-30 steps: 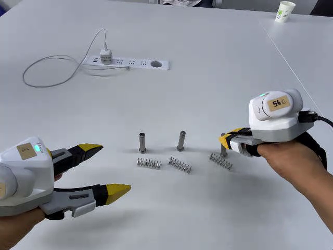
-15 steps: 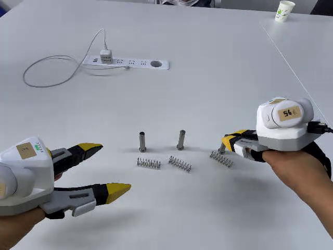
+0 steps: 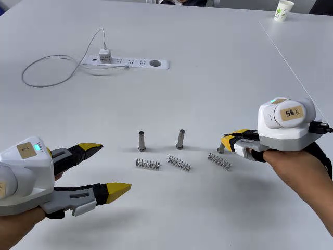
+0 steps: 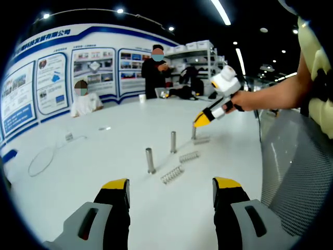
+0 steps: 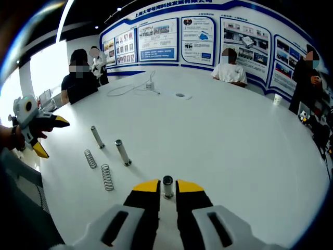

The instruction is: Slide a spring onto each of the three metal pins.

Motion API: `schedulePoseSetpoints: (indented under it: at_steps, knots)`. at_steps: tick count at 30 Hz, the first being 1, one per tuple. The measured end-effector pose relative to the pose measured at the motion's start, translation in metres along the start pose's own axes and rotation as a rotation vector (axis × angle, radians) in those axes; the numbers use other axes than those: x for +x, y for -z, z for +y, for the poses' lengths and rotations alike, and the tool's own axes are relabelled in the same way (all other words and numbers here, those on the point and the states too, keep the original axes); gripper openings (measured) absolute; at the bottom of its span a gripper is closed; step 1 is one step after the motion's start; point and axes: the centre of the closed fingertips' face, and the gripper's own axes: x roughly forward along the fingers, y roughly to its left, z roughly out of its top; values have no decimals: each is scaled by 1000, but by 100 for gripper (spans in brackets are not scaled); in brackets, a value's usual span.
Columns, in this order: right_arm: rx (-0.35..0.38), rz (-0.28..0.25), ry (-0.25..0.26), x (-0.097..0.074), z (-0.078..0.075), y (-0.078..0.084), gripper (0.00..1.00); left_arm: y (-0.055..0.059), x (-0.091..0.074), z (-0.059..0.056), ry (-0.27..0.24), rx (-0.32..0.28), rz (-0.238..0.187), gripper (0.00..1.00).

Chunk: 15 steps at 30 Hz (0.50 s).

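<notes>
Three metal pins stand in a row on the white table: the left pin point(image 3: 141, 140), the middle pin point(image 3: 180, 139) and the right pin point(image 3: 221, 148). One spring lies in front of each: the left spring point(image 3: 148, 164), the middle spring point(image 3: 179, 163) and the right spring point(image 3: 219, 161). My right gripper point(image 3: 227, 141) is shut on the top of the right pin point(image 5: 167, 185), which shows between its yellow tips point(image 5: 167, 190). My left gripper point(image 3: 104, 168) hovers open at the near left with nothing between its jaws point(image 4: 171, 188), facing the left pin point(image 4: 150, 160).
A white power strip point(image 3: 125, 62) with a plugged-in charger and a looping cable point(image 3: 49, 73) lies at the back left. A paper cup point(image 3: 284, 10) stands far right. People sit and stand at the table's far side.
My right gripper has sunk slightly lower over the right pin, so less of the pin shows. The left gripper, the other pins and the springs have stayed put.
</notes>
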Motion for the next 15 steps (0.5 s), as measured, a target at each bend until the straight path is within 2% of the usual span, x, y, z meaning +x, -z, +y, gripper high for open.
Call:
schedulePoseSetpoints:
  at_steps: [4, 8, 15]
  knots:
    - [13, -1, 5, -6, -2, 5, 13, 0, 0, -1, 0, 0, -2, 66]
    - [13, 22, -7, -12, 3, 16, 13, 0, 0, -1, 0, -2, -2, 66]
    - [-45, 61, -79, -8, 20, 19, 12, 0, 2, -2, 7, -1, -1, 66]
